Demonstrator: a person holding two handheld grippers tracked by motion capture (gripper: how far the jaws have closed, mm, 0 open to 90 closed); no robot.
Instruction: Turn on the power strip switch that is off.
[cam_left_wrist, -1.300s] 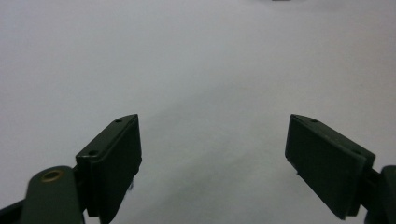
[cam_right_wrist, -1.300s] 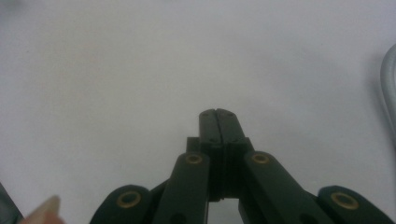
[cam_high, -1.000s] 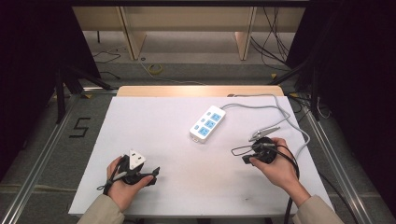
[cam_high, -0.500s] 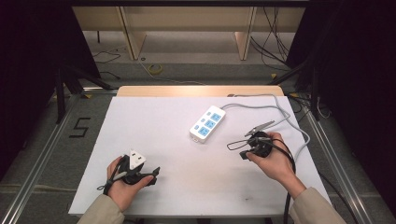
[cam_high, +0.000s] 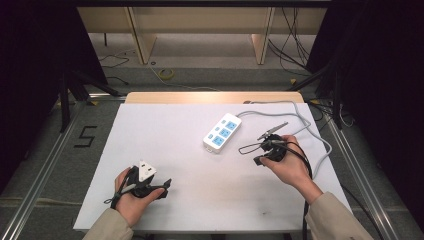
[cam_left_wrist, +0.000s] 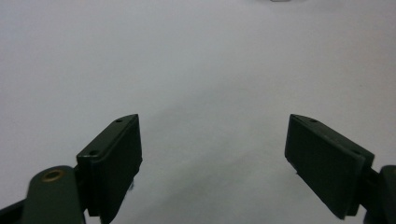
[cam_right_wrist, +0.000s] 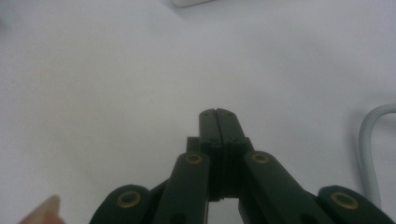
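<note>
A white power strip (cam_high: 222, 132) with blue sockets lies at the middle right of the white table (cam_high: 170, 135); its grey cable (cam_high: 305, 125) loops off to the right. My right gripper (cam_high: 259, 158) is just right of the strip's near end, and its jaws stand shut with nothing between them (cam_right_wrist: 218, 115). The strip's edge (cam_right_wrist: 191, 2) shows at the top of the right gripper view, and the cable (cam_right_wrist: 369, 149) at its right. My left gripper (cam_high: 162, 186) rests near the front left, open and empty (cam_left_wrist: 212, 154). A small white block (cam_high: 146, 171) sits by that hand.
A wooden strip (cam_high: 210, 97) borders the table's far edge. Metal rails (cam_high: 47, 165) run along both sides above a grey floor marked with a 5 (cam_high: 86, 136). Dark curtains and loose cables surround the table.
The right hand with its shut gripper has moved a little farther up the table and left, toward the power strip. The left hand has stayed put.
</note>
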